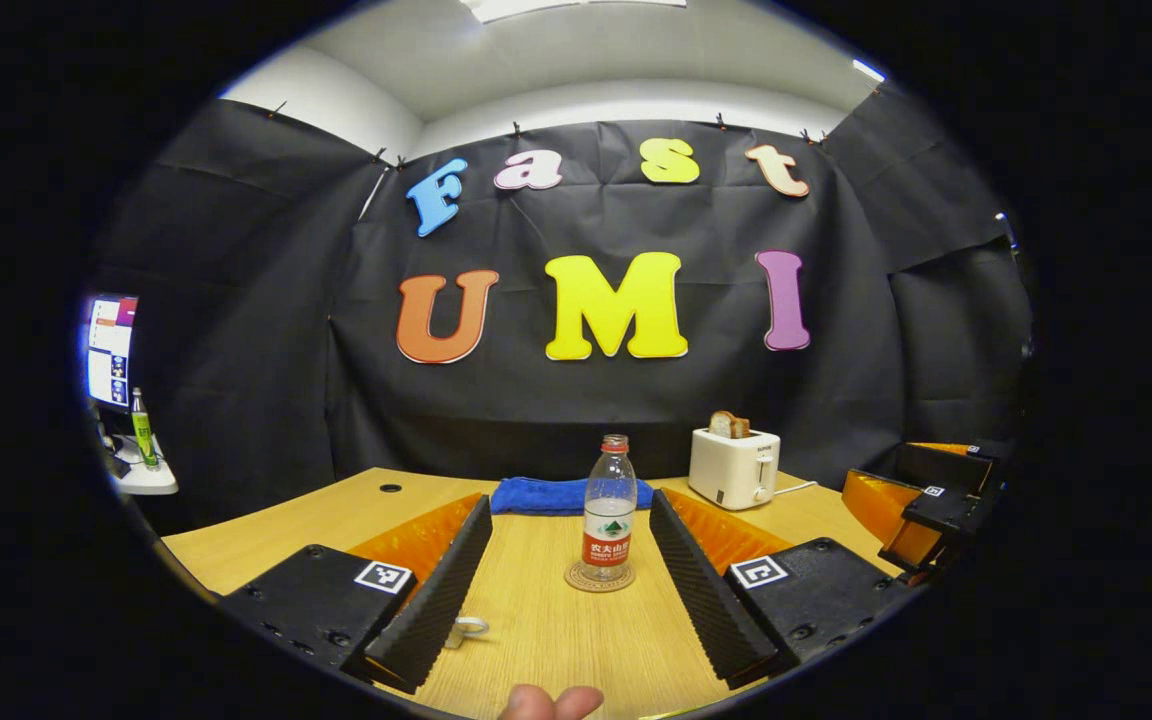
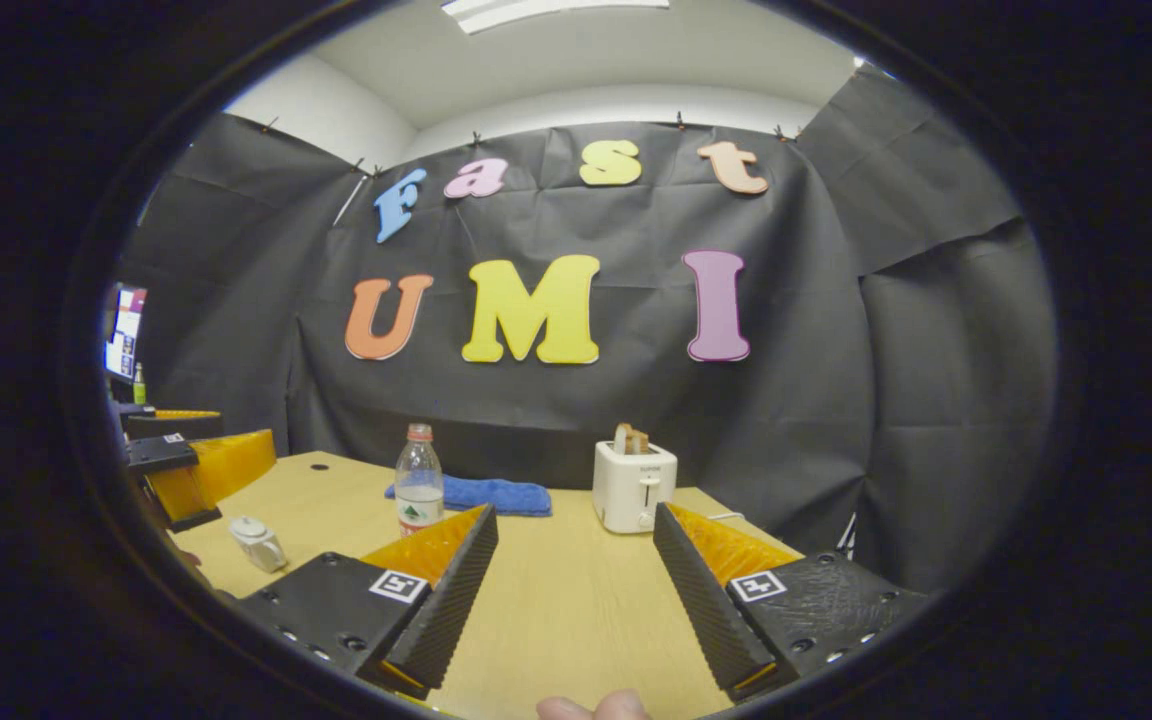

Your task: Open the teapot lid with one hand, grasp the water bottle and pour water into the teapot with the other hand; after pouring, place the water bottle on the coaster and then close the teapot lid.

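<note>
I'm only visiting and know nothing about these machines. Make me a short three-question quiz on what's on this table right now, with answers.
1. True or false: the water bottle stands upright on the coaster.
2. What sticks out of the top of the toaster? A) bread B) a spoon C) nothing
3. Fill in: the blue cloth lies ____ the bottle, toward the booth wall.

Key
1. True. It stands between the open fingers of the left gripper, touched by neither.
2. A, bread.
3. Behind. The teapot sits apart, lid on, left of the right gripper, which is also open.
</note>
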Motion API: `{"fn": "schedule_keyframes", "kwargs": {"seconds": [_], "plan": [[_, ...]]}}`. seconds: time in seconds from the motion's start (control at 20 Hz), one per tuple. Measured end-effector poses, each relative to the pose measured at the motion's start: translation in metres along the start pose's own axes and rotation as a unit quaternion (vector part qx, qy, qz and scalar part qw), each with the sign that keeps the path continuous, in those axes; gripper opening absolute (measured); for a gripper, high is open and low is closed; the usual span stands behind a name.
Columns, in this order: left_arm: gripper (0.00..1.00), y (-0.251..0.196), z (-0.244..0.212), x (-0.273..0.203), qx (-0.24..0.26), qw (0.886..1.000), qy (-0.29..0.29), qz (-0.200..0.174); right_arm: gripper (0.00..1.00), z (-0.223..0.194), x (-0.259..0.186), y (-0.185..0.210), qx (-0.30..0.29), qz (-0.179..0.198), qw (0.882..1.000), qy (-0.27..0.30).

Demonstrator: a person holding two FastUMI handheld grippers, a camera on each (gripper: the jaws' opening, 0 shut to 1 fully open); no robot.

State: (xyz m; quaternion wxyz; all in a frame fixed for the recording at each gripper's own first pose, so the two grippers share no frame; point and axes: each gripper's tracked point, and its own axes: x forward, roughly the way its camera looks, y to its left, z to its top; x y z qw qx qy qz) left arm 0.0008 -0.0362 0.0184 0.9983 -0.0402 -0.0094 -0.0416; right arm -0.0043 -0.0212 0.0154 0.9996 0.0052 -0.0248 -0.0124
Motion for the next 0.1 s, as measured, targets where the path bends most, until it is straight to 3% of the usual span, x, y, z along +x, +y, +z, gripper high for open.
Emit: {"fn": "schedule_keyframes", "kwargs": {"seconds": [0.1], "plan": [[0.99,-0.0011,-0.0023,0.0006,-0.003,1.0,0.003,-0.003,0.94,0.002,-0.0006,0.0063,0.007,0.001,1.0,-0.005]]}}
